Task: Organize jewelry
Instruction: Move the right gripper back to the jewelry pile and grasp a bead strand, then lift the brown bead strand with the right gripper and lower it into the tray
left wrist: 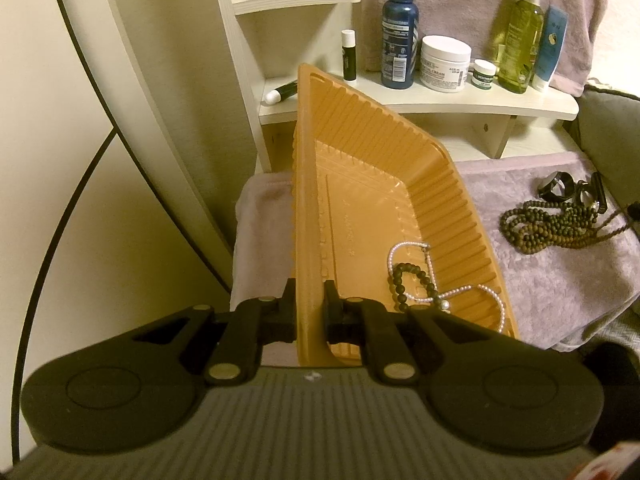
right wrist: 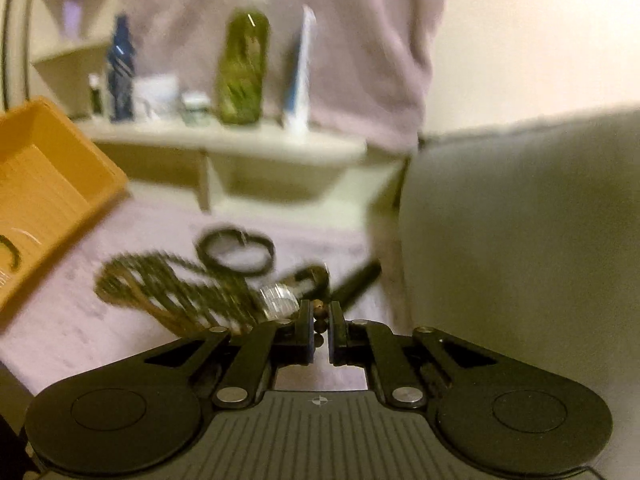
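Tray (left wrist: 400,184) rim in left tongs (left wrist: 311,300), beads (right wrist: 319,322) in right tongs (right wrist: 320,320)

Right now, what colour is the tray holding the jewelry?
Orange tray, clearest in the left wrist view.

We're in a home, at a dressing corner. A pale wooden shelf (left wrist: 460,100) carries lotion bottles (left wrist: 398,40) and a cream jar (left wrist: 445,63), with a towel (left wrist: 560,272) spread below.

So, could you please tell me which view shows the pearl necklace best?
The left wrist view: the pearl necklace lies sharp in the orange tray, tangled with a dark bead bracelet. The right wrist view is blurred, showing only a pale streak at its left edge.
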Action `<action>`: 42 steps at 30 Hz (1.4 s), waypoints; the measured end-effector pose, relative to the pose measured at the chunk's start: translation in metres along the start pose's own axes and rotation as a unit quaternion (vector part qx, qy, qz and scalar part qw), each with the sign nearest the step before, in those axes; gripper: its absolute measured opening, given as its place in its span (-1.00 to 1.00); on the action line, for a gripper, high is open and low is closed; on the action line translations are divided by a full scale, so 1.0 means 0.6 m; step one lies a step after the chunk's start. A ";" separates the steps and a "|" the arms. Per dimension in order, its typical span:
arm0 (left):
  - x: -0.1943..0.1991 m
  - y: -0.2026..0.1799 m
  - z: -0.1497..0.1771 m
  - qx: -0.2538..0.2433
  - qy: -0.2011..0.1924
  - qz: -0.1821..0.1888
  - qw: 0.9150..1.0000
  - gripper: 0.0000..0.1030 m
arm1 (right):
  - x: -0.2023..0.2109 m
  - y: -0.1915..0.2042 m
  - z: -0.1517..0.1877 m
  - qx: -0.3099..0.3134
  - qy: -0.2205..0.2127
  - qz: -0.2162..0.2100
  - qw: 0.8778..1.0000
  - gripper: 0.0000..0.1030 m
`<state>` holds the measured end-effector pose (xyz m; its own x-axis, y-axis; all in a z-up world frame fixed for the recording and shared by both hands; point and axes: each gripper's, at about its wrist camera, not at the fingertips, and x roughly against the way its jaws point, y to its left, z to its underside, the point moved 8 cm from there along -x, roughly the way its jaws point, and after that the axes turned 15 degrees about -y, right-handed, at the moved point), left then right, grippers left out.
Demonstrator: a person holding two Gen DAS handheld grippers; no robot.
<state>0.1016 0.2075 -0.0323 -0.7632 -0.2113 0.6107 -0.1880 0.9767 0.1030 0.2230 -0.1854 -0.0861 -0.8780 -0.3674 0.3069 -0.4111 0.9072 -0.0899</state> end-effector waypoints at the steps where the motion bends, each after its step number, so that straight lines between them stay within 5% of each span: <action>1: 0.000 0.000 -0.001 0.000 0.000 0.000 1.000 -0.80 | 0.009 0.008 -0.013 0.005 -0.013 -0.006 1.000 -0.88; 15: 0.000 -0.002 -0.004 -0.002 -0.001 0.001 1.000 -0.80 | 0.074 0.110 -0.162 0.062 -0.138 -0.080 0.985 -0.88; 32: 0.000 -0.001 -0.004 -0.003 -0.001 0.004 1.000 -0.80 | 0.093 0.256 -0.306 0.030 -0.237 -0.196 0.951 -0.88; 37: 0.001 0.000 -0.004 -0.003 -0.001 0.005 1.000 -0.80 | 0.075 0.309 -0.328 0.004 -0.236 -0.244 0.941 -0.88; 42: 0.000 0.001 -0.003 -0.001 -0.001 0.005 1.000 -0.80 | 0.026 0.357 -0.294 -0.013 -0.191 -0.279 0.941 -0.88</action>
<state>0.1026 0.2084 -0.0305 -0.7664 -0.2009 0.6102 -0.1783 0.9790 0.0985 0.1643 0.0395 0.0668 -0.5529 -0.8308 -0.0644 -0.8328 0.5535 0.0096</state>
